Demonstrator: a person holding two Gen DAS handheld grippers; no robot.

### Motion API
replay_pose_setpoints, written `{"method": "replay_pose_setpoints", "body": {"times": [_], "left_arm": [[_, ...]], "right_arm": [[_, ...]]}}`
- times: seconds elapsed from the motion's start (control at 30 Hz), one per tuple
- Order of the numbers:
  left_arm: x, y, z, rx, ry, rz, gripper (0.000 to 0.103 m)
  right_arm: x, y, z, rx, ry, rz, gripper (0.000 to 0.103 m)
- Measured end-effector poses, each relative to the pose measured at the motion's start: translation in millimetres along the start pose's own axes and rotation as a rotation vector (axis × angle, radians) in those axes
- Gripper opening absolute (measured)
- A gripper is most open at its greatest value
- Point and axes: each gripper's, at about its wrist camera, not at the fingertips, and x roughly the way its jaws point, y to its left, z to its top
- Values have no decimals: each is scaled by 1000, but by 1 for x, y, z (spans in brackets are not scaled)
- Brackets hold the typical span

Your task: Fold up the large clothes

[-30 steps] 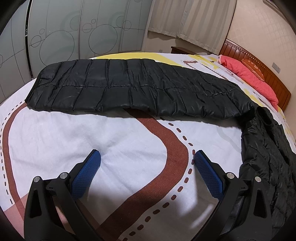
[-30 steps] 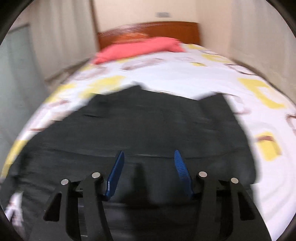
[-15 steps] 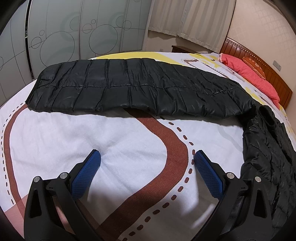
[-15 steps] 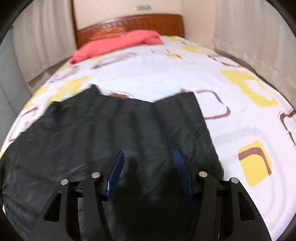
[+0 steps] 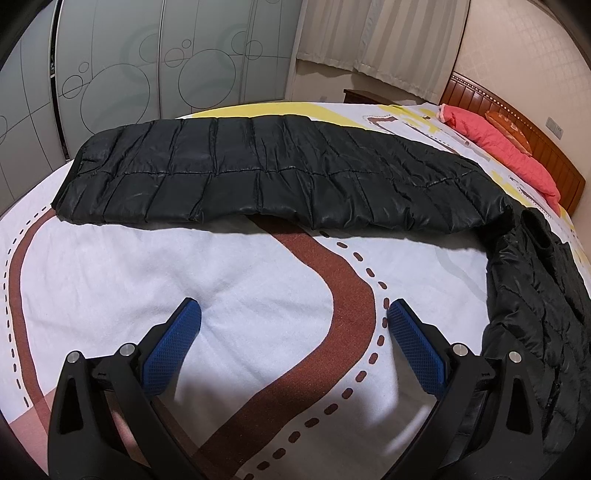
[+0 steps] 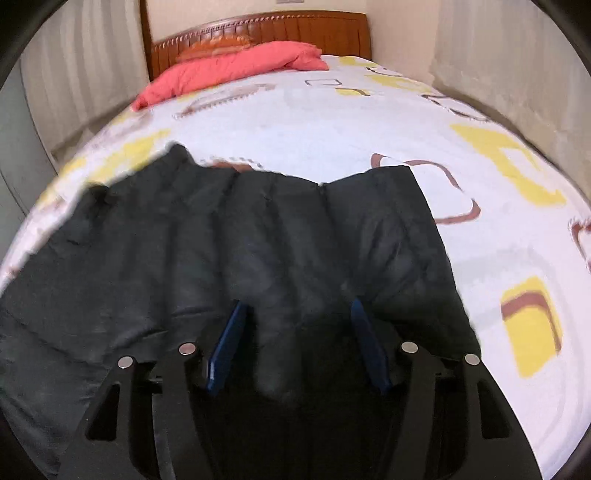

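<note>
Left gripper [image 5: 293, 325]: blue pads spread wide, nothing between them, hovering over bare bedsheet [image 5: 240, 280]. Open sheet runs from the pads forward to the near edge of the black quilted jacket [image 5: 280, 177], which lies as a long band across the bed from left to right. At the right the jacket bends toward the camera and bunches along the right side of the view, just beside the right finger's frame.

Right gripper [image 6: 297, 332]: pads at a moderate gap, a raised ridge of jacket fabric [image 6: 258, 236] sits between them; contact with the pads cannot be told, view blurred. Jacket's far edge is uneven; its right edge runs diagonally with clear sheet [image 6: 480, 229] beside it.

Far: red pillow [image 6: 229, 70] against the wooden headboard [image 6: 258, 31].
</note>
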Motion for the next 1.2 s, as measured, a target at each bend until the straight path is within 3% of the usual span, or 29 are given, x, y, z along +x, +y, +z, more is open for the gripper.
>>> {"method": "replay_pose_setpoints", "body": {"times": [0.1, 0.4, 0.57, 0.67, 0.8, 0.9, 0.97, 1.13, 1.2], "left_arm": [[0, 0, 0, 0, 0, -1, 101], [0, 0, 1, -4, 12, -4, 101], [-2, 6, 7, -23, 41, -41, 101], [-10, 31, 14, -138, 21, -155, 101], [-7, 74, 30, -254, -23, -165, 98], [1, 110, 46, -347, -65, -84, 97], [14, 140, 53, -446, -73, -103, 97], [21, 163, 64, -539, -132, -129, 97], [20, 164, 65, -572, -141, -118, 92]], "right_arm": [[-26, 8, -20, -8, -30, 46, 60], [-18, 27, -52, -104, -30, -55, 64], [-22, 28, -59, -95, -54, -51, 64], [-24, 28, -61, -92, -60, -48, 64], [-25, 25, -63, -80, -66, -34, 64], [-26, 24, -63, -81, -69, -32, 65], [-25, 24, -62, -84, -69, -34, 65], [-25, 22, -62, -84, -71, -32, 65], [-26, 22, -62, -83, -73, -33, 65]]}}
